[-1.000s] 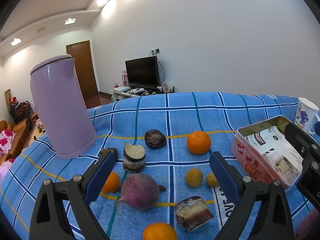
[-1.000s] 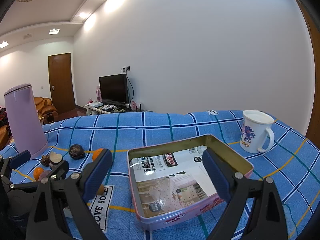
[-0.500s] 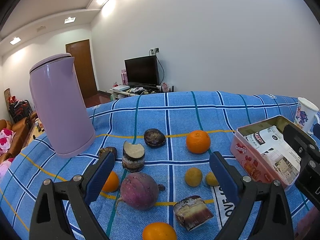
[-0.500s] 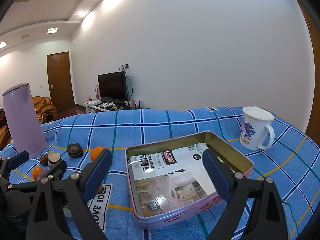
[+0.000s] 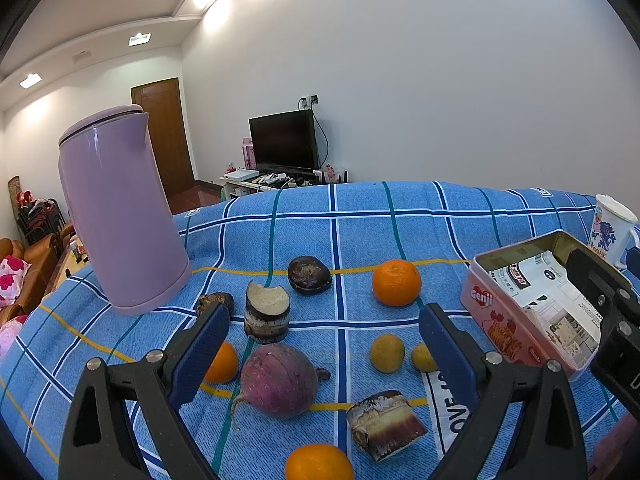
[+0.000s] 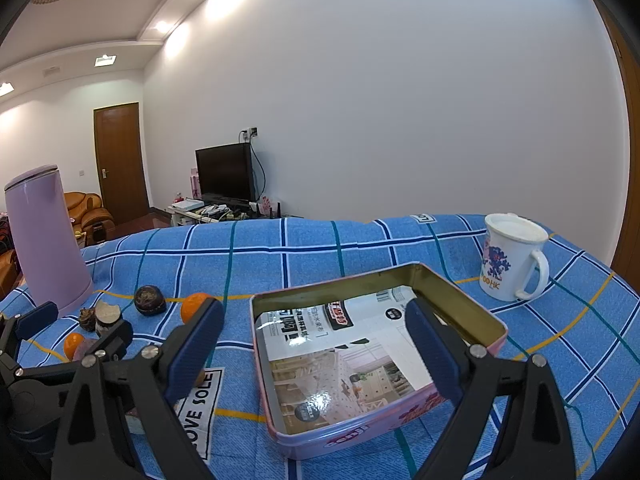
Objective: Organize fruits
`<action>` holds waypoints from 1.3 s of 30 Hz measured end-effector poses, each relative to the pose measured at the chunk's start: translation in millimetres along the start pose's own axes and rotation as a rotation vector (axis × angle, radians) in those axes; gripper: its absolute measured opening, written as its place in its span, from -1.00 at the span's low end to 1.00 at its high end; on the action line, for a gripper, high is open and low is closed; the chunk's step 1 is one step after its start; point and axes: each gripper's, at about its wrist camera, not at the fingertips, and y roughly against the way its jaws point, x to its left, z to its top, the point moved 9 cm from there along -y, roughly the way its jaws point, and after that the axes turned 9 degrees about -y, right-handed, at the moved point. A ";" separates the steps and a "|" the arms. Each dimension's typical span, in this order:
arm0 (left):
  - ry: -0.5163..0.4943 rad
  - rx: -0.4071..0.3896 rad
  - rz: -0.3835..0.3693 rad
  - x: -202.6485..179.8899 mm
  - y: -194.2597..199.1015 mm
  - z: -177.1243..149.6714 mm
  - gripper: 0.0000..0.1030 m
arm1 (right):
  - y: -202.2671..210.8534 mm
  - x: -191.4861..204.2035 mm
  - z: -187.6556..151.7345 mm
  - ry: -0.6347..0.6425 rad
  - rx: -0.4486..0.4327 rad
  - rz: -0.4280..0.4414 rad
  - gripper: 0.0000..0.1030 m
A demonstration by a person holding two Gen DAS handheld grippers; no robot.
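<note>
- Hovering low in the left wrist view, the left gripper (image 5: 322,344) has its jaws spread wide with nothing between them; a purple turnip (image 5: 280,380) lies in the gap at lower centre.
- Just above the turnip stands a cut dark-skinned chunk (image 5: 267,312), pale face up, and a dark round fruit (image 5: 309,274) sits behind it near the middle of the frame.
- An orange (image 5: 396,282) rests right of centre; two small yellow fruits (image 5: 387,353) lie below it, side by side.
- Another orange (image 5: 220,362) shows partly behind the left finger, and a third (image 5: 319,462) at the bottom edge, beside a layered cut piece (image 5: 384,424).
- A lilac kettle (image 5: 120,216) fills the left side, on the blue checked cloth (image 5: 360,232) over the desk.
- In the right wrist view, the right gripper (image 6: 314,344) is likewise wide open and empty, held over a pink tin (image 6: 340,436) at lower centre; only printed paper shows inside it.
- A white mug (image 6: 510,258) stands at the right, apart from the tin.
</note>
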 end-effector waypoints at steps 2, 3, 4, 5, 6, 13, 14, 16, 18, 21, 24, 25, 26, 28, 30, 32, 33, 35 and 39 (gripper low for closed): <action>0.000 0.000 -0.001 -0.1 0.2 -0.1 0.88 | 0.1 0.0 -0.2 0.001 0.001 0.000 0.83; 0.001 0.000 -0.002 -0.1 0.1 -0.3 0.88 | -0.1 0.0 -0.2 0.000 0.000 0.000 0.83; 0.001 0.001 -0.003 -0.1 -0.2 -0.4 0.88 | -0.2 0.1 -0.2 0.000 0.000 0.000 0.83; 0.002 0.001 -0.003 -0.3 0.1 -0.5 0.88 | -0.3 0.2 -0.3 0.001 0.000 0.000 0.83; 0.001 0.001 -0.002 -0.1 -0.2 -0.4 0.88 | -0.3 0.1 -0.3 0.001 0.001 -0.001 0.83; 0.001 0.002 -0.003 -0.3 -0.4 -0.6 0.88 | -0.3 0.2 -0.2 0.000 0.001 0.000 0.83; 0.001 0.003 -0.003 -0.5 -0.1 -0.9 0.88 | -0.2 0.4 -0.3 0.001 0.001 0.000 0.83; 0.002 0.002 -0.003 -0.3 -0.4 -0.6 0.88 | -0.3 0.1 -0.1 0.001 0.001 0.000 0.83; 0.001 0.003 -0.003 -0.3 -0.4 -0.7 0.88 | -0.3 0.2 -0.2 0.001 0.001 -0.001 0.83; -0.001 0.006 -0.003 -1.8 -0.8 -1.4 0.88 | -0.3 0.2 -0.3 0.000 0.002 0.000 0.83; -0.001 0.007 -0.003 -2.2 -0.8 -1.8 0.88 | -0.6 0.4 -0.4 0.001 0.002 0.001 0.83; -0.001 0.008 -0.003 -1.9 -1.0 -1.8 0.88 | -0.6 0.5 -0.4 0.001 0.003 0.001 0.83; -0.001 0.011 -0.003 -1.8 -1.3 -2.2 0.88 | -0.7 0.8 -0.6 0.003 0.003 0.002 0.83; 0.000 0.015 -0.005 -1.9 -1.9 -2.8 0.88 | -0.9 1.9 -1.0 0.008 0.004 0.003 0.83; 0.000 0.018 -0.006 -0.8 -2.5 -3.3 0.88 | -0.9 3.3 -1.7 0.014 0.005 0.004 0.83; 0.002 0.020 -0.007 0.0 -2.7 -3.5 0.88 | -0.7 4.0 -2.0 0.018 0.006 0.007 0.83; 0.003 0.020 -0.007 0.4 -2.6 -3.6 0.88 | -0.9 4.5 -2.0 0.018 0.007 0.008 0.83; 0.004 0.021 -0.007 1.5 -2.4 -4.1 0.88 | -1.2 4.4 -1.7 0.019 0.009 0.012 0.83; 0.019 0.020 0.014 15.3 0.7 -2.9 0.88 | -1.8 8.0 -3.0 0.020 0.023 0.044 0.81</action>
